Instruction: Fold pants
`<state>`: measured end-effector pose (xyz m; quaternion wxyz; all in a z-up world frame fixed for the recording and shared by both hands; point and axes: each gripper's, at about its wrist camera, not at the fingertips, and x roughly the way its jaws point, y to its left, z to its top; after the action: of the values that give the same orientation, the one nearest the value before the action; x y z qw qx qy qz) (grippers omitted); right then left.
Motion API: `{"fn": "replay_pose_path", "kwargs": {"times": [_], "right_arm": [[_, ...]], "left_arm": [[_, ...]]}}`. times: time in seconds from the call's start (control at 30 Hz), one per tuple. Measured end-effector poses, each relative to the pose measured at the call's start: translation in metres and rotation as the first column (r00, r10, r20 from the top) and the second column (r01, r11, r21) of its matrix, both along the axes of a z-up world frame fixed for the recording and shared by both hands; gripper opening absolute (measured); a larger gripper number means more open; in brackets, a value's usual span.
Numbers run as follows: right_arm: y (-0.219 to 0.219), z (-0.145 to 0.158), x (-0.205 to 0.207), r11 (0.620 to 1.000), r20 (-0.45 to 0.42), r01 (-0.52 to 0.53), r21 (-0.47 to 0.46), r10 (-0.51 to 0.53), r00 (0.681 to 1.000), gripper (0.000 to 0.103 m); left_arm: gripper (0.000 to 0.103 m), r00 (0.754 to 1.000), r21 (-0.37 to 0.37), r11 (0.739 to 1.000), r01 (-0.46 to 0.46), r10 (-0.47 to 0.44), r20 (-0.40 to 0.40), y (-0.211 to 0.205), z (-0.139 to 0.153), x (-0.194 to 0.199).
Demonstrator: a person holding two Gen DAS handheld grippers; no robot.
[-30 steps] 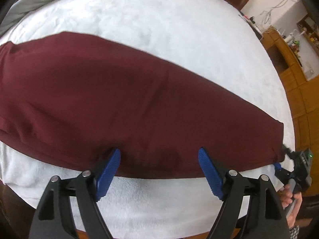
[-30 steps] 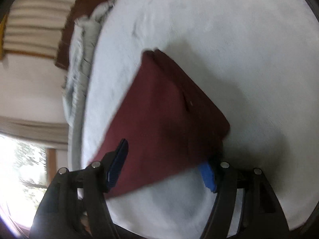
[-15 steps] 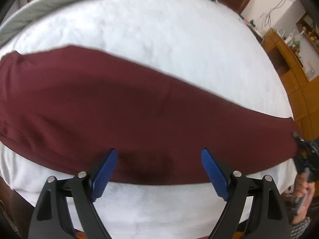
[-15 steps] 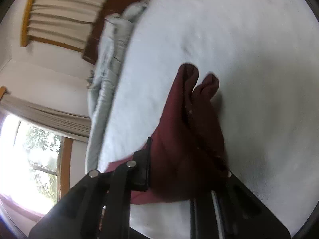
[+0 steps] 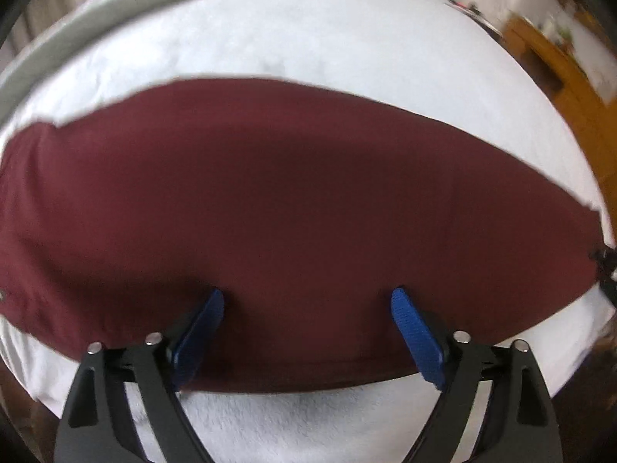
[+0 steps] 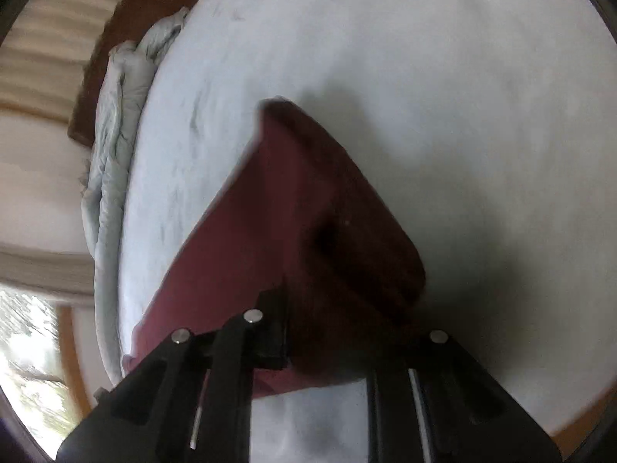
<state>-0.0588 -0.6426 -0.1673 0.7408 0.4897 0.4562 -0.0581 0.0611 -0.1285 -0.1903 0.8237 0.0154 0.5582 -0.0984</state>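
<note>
The dark maroon cloth pants (image 5: 300, 208) lie flat in a long band across the white fleecy bed (image 5: 308, 38). The left tongs (image 5: 306, 328), angled steeply down over the near hem, have just been opening and stand wide, gripping nothing. The right tongs (image 6: 327, 332) are clamped on the pants' lifted end. A rumpled grey quilt (image 6: 115, 127) lies at the far edge.

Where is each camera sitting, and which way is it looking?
Left wrist camera: sits on the left gripper, looking steeply down at the dark red pants spread on the white blanket; its own jaws stand wide open over the near edge.
Right wrist camera: sits on the right gripper, looking down along the pants from one end, a grey quilt beyond; its jaws are shut on the fabric.
Both show the same pants and white blanket; no hand shows.
</note>
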Motion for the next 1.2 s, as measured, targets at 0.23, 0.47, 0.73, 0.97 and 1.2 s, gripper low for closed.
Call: {"fn": "replay_pose_path", "kwargs": {"times": [0.23, 0.47, 0.73, 0.97, 1.2], "right_arm": [[0.001, 0.012, -0.002, 1.000, 0.008, -0.025, -0.011, 0.025, 1.000, 0.027], [0.024, 0.028, 0.008, 0.996, 0.001, -0.077, -0.055, 0.078, 0.997, 0.063], [0.020, 0.025, 0.001, 0.998, 0.019, -0.040, -0.055, 0.041, 0.999, 0.019], [0.030, 0.030, 0.012, 0.992, -0.055, -0.035, -0.125, 0.028, 0.998, 0.016], [0.087, 0.122, 0.032, 0.960, 0.136, -0.127, -0.250, 0.165, 0.977, 0.016]], "left_arm": [[0.090, 1.000, -0.149, 0.988, -0.026, 0.026, 0.000, -0.003, 0.023, 0.007], [0.090, 0.998, -0.195, 0.979, 0.055, -0.057, -0.003, -0.036, 0.016, 0.014], [0.090, 0.998, -0.199, 0.980, 0.028, -0.037, -0.043, -0.042, 0.006, 0.023], [0.092, 0.995, -0.256, 0.967, 0.001, -0.028, -0.100, -0.029, 0.005, 0.032], [0.093, 0.998, -0.259, 0.964, -0.060, 0.062, -0.001, 0.010, 0.048, 0.019]]}}
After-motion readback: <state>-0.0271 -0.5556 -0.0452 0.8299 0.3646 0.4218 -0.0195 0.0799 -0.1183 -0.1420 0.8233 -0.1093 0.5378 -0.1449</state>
